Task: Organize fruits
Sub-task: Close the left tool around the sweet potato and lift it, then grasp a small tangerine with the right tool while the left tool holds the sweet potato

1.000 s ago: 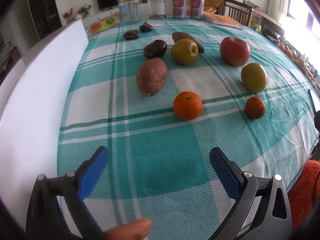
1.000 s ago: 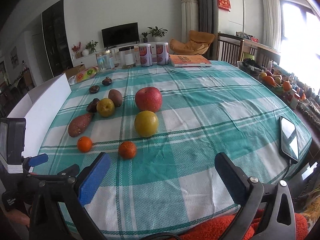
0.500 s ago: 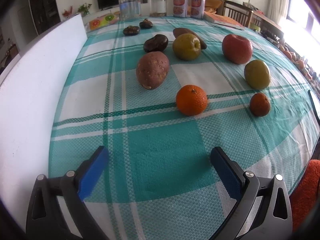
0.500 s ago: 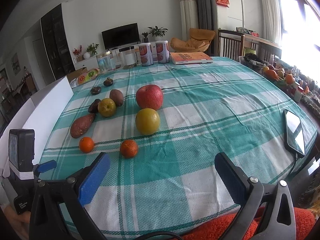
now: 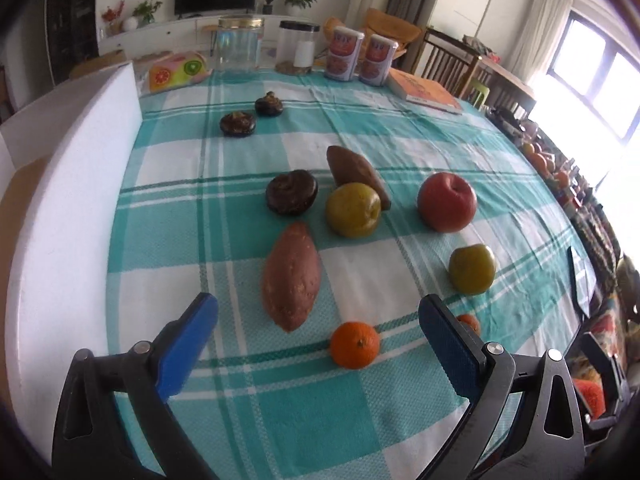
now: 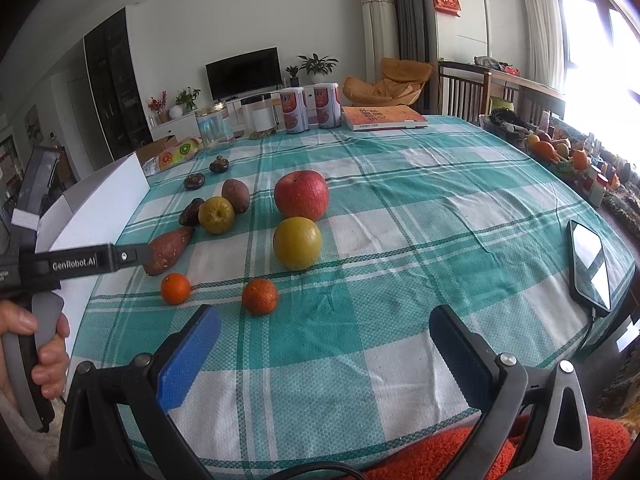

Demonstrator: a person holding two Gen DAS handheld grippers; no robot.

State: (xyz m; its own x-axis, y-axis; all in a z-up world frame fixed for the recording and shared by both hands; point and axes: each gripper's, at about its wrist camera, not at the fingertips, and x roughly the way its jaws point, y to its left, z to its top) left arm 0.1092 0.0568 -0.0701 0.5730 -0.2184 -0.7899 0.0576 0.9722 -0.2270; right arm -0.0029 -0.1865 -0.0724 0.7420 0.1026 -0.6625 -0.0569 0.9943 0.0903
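Fruit lies spread over a teal checked tablecloth [image 5: 248, 392]. My left gripper [image 5: 316, 344] stands open with a small orange [image 5: 354, 345] between its blue fingers and a sweet potato [image 5: 291, 276] just beyond. Further off are a dark mangosteen [image 5: 291, 192], a yellow-green apple [image 5: 353, 209], a red apple [image 5: 447, 201] and a second green apple [image 5: 472, 269]. My right gripper [image 6: 324, 348] hangs open and empty above the near edge, with a second orange [image 6: 260, 296] ahead of its left finger. The left gripper's body [image 6: 76, 266] shows at the left of the right wrist view.
A white foam board [image 5: 76, 208] walls the table's left side. Jars [image 5: 239, 45], two cans [image 5: 343, 58] and a book [image 5: 425, 90] stand at the far edge. A phone [image 6: 591, 264] lies at the right edge. Two more mangosteens [image 5: 237, 124] sit far back.
My left gripper has risen and moved forward, so the near orange now lies between its fingers. The right gripper has shifted slightly closer to the fruit.
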